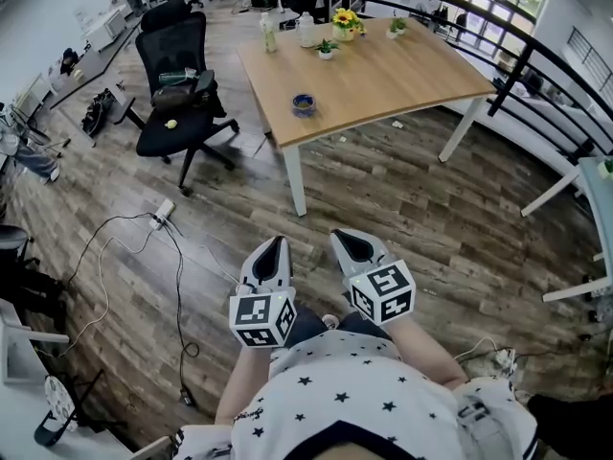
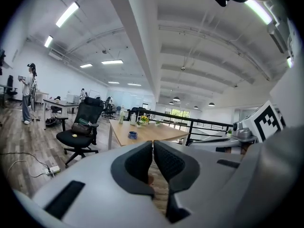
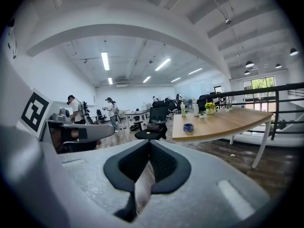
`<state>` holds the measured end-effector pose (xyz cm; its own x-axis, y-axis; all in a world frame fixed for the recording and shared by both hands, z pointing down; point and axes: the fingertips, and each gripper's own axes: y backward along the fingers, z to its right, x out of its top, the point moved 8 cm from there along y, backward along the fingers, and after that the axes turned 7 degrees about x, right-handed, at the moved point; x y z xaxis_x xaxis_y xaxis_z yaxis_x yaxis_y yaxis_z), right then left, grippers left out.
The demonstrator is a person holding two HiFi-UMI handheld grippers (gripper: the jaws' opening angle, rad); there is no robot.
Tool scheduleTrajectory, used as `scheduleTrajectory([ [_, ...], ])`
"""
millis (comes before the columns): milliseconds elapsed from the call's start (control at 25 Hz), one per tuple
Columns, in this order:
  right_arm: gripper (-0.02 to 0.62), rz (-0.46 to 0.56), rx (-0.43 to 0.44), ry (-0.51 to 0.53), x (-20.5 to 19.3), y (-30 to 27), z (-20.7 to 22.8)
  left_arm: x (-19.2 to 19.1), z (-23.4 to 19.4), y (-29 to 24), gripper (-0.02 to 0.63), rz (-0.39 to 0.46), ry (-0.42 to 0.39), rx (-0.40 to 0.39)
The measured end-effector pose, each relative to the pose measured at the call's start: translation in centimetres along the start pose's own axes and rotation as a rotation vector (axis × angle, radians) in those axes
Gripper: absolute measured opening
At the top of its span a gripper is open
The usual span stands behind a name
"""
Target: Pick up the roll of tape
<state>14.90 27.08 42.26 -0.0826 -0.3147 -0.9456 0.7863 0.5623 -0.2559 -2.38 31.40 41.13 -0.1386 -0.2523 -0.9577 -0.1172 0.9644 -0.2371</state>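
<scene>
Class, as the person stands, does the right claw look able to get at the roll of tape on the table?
Probably not yet: the right claw is shut and held well short of the table, where the roll of tape lies; a stretch of floor lies between. Nothing blocks the way.

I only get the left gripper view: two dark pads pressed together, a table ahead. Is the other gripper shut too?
Observer: Yes, the right gripper view shows the right gripper with jaws together, nothing between them.
Operator: Who holds them?
Observer: A person in a star-print shirt holds it beside the left gripper, close to the body.
Operator: And that blue thing on the table?
Observer: From above, the roll of tape is a ring lying flat near the table edge, far from both grippers.
</scene>
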Motion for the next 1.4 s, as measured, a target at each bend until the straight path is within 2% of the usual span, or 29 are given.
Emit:
scheduleTrajectory([
  [160,0.006,-0.01,-0.007,0.006,0.1,0.0,0.5,0.2,0.2,-0.1,0.018,-0.003,-0.006,0.006],
  [640,0.051,-0.017,0.003,0.014,0.6,-1.9,2.3,0.0,-0.7,-2.6,0.115,-0.031,0.002,-0.007],
  [1040,0.126,-0.003,-0.01,0.002,2.7,-6.3,7.2,1.3,-2.7,-9.5,0.168,-0.039,0.011,-0.028],
  [1400,0.16,-0.01,-0.018,-0.008,6.1,-13.1,12.5,4.2,-5.8,-17.9,0.176,-0.05,0.01,-0.039],
])
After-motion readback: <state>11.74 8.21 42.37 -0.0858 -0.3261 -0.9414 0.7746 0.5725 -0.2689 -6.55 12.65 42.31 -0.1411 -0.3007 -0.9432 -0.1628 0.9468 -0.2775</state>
